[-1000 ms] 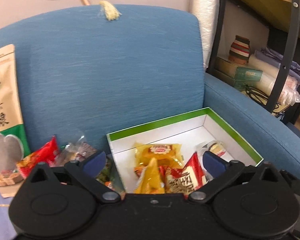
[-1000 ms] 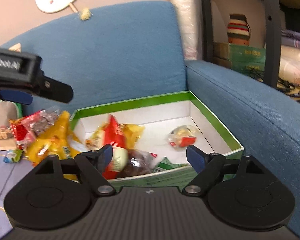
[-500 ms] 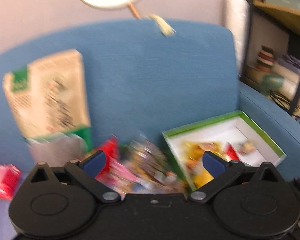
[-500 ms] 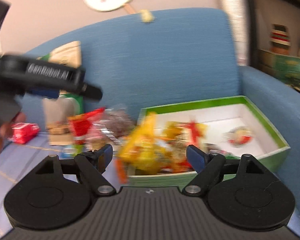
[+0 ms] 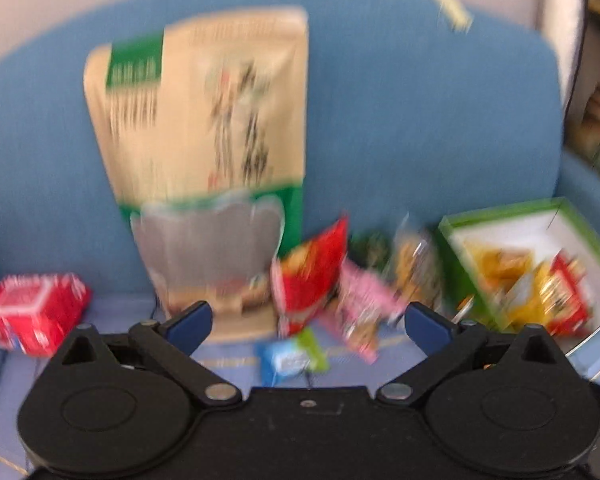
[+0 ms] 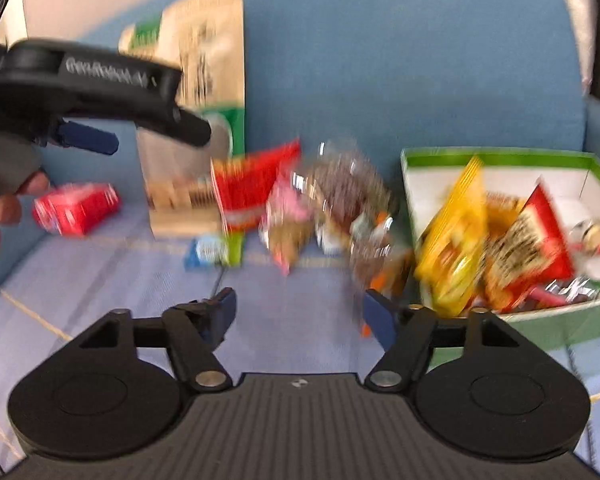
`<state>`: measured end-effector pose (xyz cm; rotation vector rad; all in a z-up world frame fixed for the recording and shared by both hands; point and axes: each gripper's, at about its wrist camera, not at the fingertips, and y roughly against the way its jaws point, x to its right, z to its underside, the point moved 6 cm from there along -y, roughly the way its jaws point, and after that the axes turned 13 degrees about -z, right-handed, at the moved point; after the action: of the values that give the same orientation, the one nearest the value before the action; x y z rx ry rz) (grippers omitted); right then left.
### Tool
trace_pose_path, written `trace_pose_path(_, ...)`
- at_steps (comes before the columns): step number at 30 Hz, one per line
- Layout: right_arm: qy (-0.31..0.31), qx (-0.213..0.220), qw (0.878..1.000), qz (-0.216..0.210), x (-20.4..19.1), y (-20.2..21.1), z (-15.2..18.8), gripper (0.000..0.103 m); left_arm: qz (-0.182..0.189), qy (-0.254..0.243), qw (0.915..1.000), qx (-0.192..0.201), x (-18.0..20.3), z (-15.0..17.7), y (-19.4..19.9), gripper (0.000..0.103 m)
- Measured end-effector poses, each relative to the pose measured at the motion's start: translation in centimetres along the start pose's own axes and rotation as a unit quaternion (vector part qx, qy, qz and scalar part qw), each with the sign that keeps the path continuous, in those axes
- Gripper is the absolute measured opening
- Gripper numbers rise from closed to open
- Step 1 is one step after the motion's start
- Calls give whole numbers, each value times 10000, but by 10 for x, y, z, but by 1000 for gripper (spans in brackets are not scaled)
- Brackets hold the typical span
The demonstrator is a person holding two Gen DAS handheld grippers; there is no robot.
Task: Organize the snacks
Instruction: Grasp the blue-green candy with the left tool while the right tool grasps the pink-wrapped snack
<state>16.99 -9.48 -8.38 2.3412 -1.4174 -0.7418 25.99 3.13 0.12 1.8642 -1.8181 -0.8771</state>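
Almost nothing can be read, since both views are smeared by motion. White lettering is printed along the black plastic body of the left tongs [image 6: 88,142], seen in the right wrist view to the left of the tall beige and green paper snack pouch [image 5: 204,152], but its letters cannot be made out. Dark vertical characters and a green label patch with pale print are carried on the front of that pouch; none is legible. Black print is seen on a red wrapper inside the green-rimmed white cardboard box [image 6: 500,160], right of the pouch, also unreadable.
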Motion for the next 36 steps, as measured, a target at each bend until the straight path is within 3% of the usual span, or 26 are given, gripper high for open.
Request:
trace_pose_path(5,148,-84,9997,-154,-9,-32,-4,103,-19,103,9995,-307,-17,23,-39,103)
trace_pose_path(10,-13,-17,10000,-86,-3,-73,-25,103,226,581,9977,-257,-48,31,-51,103)
trace_pose_path(18,-262,118,9984,491,13,-132,-40,102,458,727,9950,-500,-63,48,-62,103)
trace_pose_path(19,-213,52,9986,487,14,-133,-39,68,467,678,9953,-510,-61,49,-63,103)
trace_pose_path(20,-160,70,9993,344,14,-130,-39,57,465,638,9956,-512,-60,50,-63,103)
trace_pose_path(23,74,191,9997,91,12,-102,-28,45,479,546,9961,-511,-52,52,-68,103)
trace_pose_path(29,-67,193,9996,-168,19,-37,16,44,428,441,9961,-626,-22,53,-89,103)
trace_pose_path(35,2,86,9997,-232,19,-11,37,44,148,93,9980,-602,8,50,-111,103)
trace_pose_path(36,0,59,9997,-216,21,-9,38,44,72,35,9983,-577,10,50,-115,87)
